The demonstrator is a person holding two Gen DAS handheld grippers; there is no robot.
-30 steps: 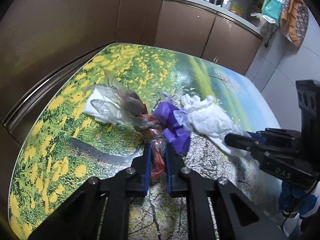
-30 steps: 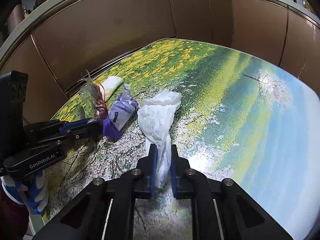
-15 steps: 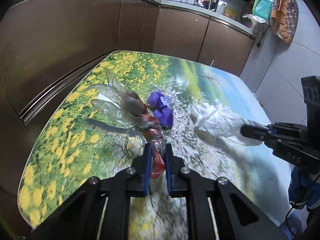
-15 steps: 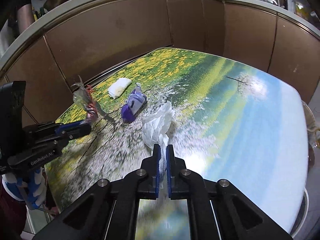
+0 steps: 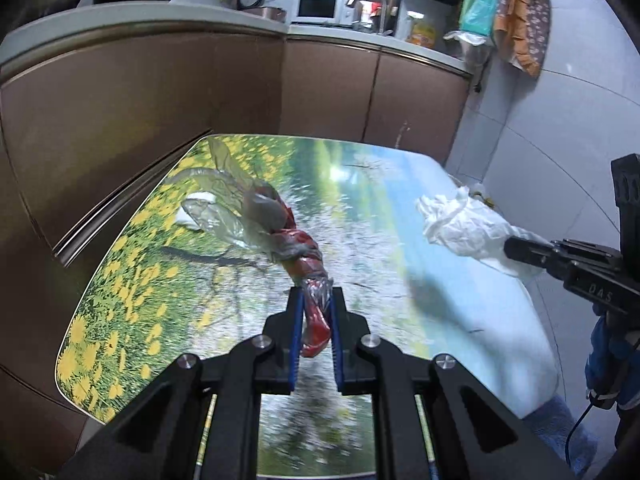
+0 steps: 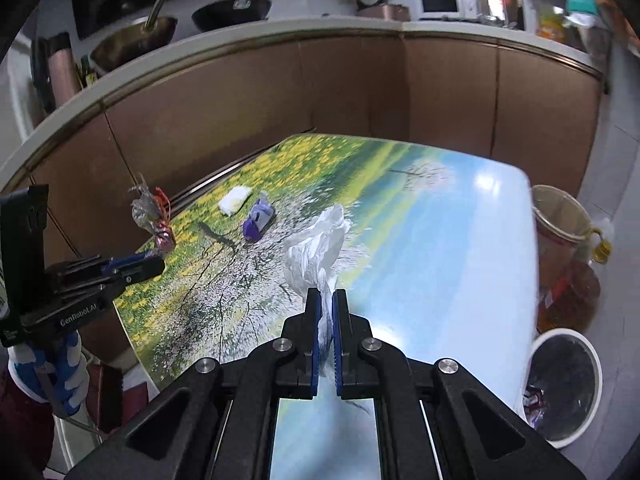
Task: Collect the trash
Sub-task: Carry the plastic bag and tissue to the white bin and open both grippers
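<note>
**Q:** Tongs first: what does each pair hold?

**A:** Left tongs [image 5: 313, 312] are clenched on the twisted tail of a red-and-clear plastic wrapper [image 5: 276, 220], which hangs in the air above the desk [image 5: 360, 216]. Right tongs [image 6: 327, 312] are clenched on the gathered end of a white tissue wad [image 6: 316, 248], also lifted clear of the desk.

**Q:** Largest item down: how will each handle?

**A:** Judged from its look, the tissue wad is very light, soft and crushable. It will not slip, but it may tear if pulled hard. The pinch on its narrow neck suits it. The plastic wrapper is light, crinkly and slippery; its loose clear end fans out toward 11 o'clock in the left view. The twisted stem is the firmest place to hold it.

**Q:** What remains on the desk?

**A:** In the right view, a purple packet [image 6: 258, 224] lies at about 11 o'clock from the tongs. Just beyond it, a small white pad [image 6: 235, 200] lies near the far-left edge. Both look light and limp; a pinch across a raised fold should serve.

**Q:** Where is the trash to go?

**A:** Probably the white bin [image 6: 560, 384] on the floor, at 4 o'clock in the right view, beside the desk's corner.
</note>
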